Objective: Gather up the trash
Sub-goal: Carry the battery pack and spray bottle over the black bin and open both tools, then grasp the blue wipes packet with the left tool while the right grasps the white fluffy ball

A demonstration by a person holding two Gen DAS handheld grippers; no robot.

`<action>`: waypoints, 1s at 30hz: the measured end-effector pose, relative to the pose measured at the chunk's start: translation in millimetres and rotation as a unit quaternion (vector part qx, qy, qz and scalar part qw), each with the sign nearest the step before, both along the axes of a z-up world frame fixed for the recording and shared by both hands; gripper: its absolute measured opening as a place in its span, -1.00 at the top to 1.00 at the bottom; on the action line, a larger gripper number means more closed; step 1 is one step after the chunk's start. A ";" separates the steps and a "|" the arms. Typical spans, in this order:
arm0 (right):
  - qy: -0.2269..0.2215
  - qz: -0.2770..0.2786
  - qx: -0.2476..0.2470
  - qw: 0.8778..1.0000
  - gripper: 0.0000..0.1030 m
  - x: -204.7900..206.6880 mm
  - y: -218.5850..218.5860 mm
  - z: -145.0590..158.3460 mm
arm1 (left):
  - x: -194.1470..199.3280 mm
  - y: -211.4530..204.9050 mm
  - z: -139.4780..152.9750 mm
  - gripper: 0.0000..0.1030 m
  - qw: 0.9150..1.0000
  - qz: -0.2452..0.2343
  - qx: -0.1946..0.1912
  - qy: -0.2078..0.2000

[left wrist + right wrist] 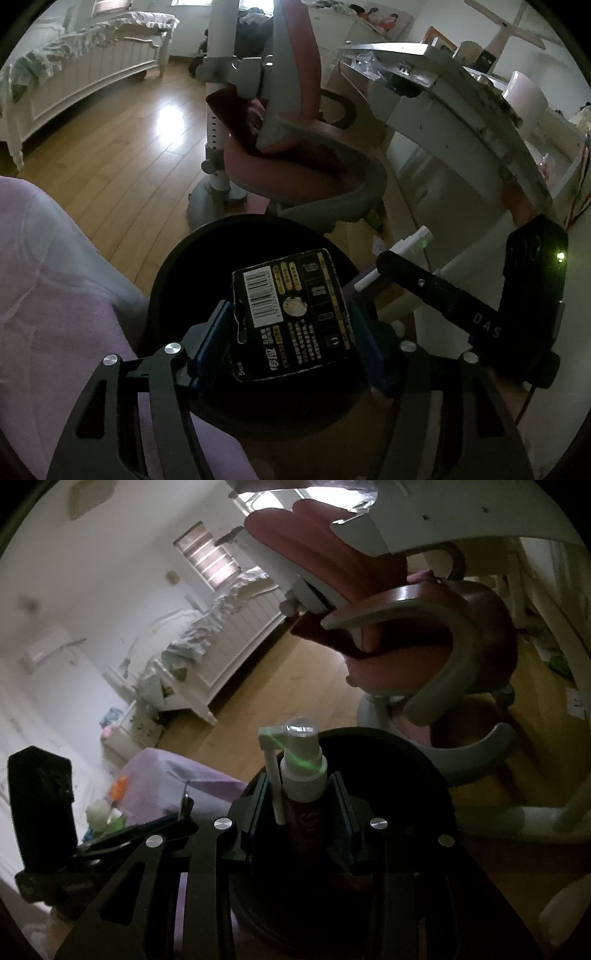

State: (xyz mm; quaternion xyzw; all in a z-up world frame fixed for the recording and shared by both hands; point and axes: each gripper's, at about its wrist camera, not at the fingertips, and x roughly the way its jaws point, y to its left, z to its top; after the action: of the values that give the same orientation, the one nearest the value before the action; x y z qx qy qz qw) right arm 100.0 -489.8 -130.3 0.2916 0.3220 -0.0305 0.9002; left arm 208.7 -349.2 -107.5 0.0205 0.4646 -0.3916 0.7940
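My left gripper (pixel 291 328) is shut on a black battery blister card (pixel 291 314) with a barcode and a coin cell, held over the open black trash bin (pixel 184 266). My right gripper (pixel 301 801) is shut on a dark red spray bottle (pixel 301 775) with a white nozzle and clear cap, held over the same bin (pixel 424 760). The right gripper and the bottle's white nozzle (pixel 413 240) also show at the right of the left wrist view.
A pink and grey chair (pixel 306 155) stands just beyond the bin. A white desk (pixel 461 96) is at the right. A white bed (pixel 85 62) stands at the far left on the wood floor. A lilac cloth (pixel 55 295) lies at the left.
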 end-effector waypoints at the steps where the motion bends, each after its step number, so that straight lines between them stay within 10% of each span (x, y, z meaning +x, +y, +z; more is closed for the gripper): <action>1: 0.002 0.000 0.000 1.000 0.36 -0.2 -0.1 0.0 | 0.2 -0.8 0.1 -0.39 1.000 0.000 0.003 0.000; 21: 0.011 0.016 -0.021 1.000 -0.22 12.6 34.1 14.9 | -5.7 104.2 50.5 -0.63 0.994 0.080 -0.063 -0.040; 30: -0.007 0.109 -0.041 0.993 -0.33 47.2 126.5 49.6 | 13.7 259.9 63.6 -0.63 0.966 0.238 -0.060 -0.076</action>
State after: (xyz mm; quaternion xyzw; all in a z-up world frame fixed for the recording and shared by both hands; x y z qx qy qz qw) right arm 147.2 -363.3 -80.7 0.2177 0.3437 0.0566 0.9117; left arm 222.4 -89.4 -43.8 -0.1087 0.3699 -0.2153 0.8972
